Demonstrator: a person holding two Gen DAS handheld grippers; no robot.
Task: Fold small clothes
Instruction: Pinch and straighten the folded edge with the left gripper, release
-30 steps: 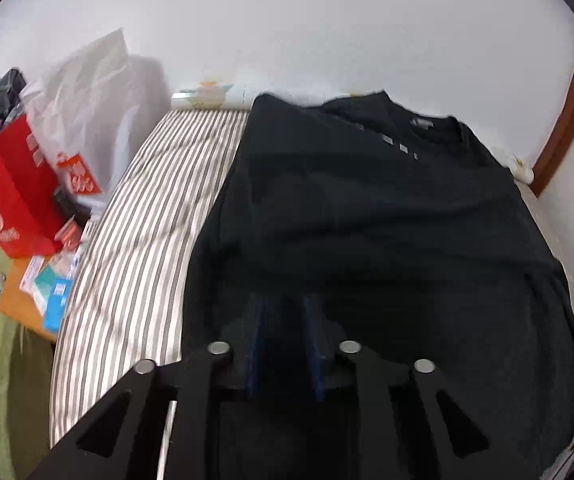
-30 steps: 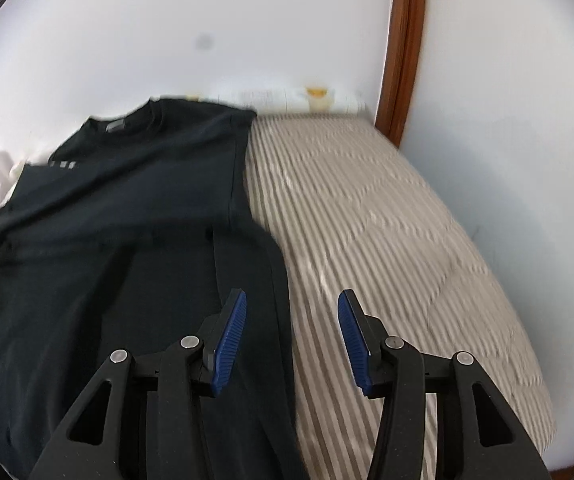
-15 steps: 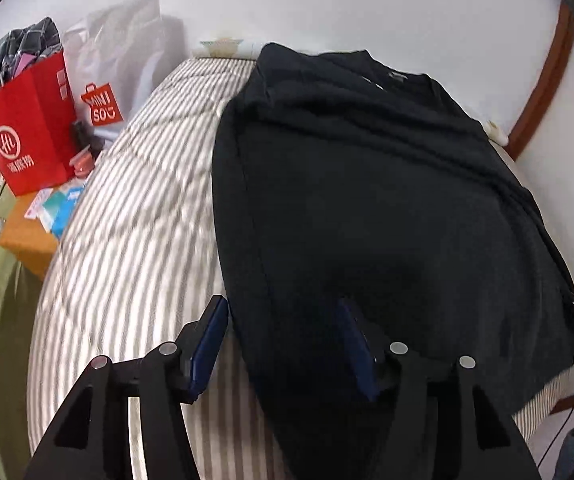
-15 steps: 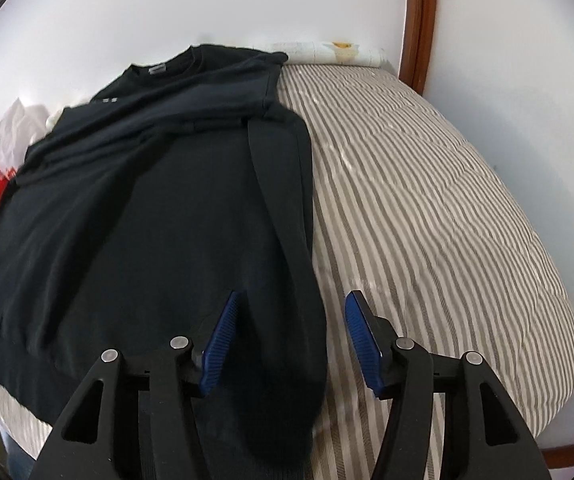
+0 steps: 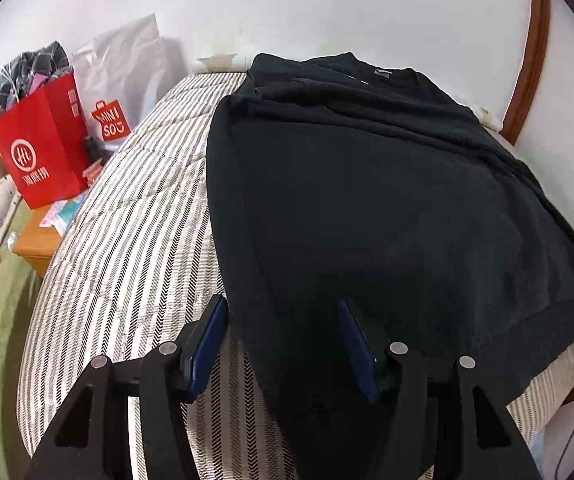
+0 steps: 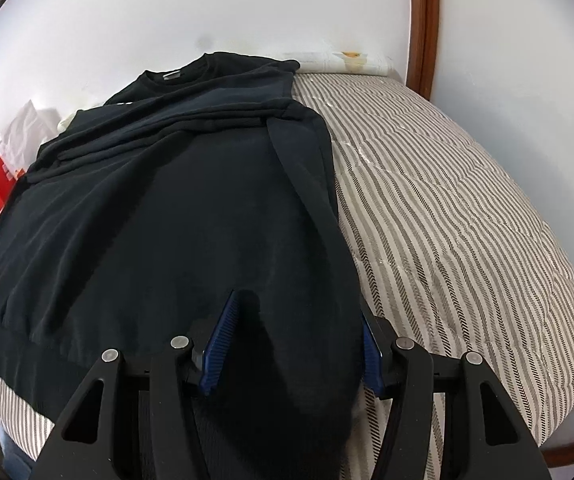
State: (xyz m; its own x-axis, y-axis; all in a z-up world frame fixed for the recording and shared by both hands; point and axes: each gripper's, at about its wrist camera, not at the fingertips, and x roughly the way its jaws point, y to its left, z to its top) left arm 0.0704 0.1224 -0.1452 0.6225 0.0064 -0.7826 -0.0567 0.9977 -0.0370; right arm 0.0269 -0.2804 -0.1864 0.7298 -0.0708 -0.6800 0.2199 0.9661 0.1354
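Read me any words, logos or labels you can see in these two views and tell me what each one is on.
"MINISO": on the red logo of the white plastic bag.
Red paper bag: white round emblem with characters beneath, too blurred to read.
Neck label of the black sweatshirt: too small to read.

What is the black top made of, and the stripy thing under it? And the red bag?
Black top: looks like soft, matte knit cotton, since it drapes and creases. Stripy cover: seems quilted woven cloth, with stitched puffy lines. Red bag: probably stiff paper, standing up with sharp folded edges.
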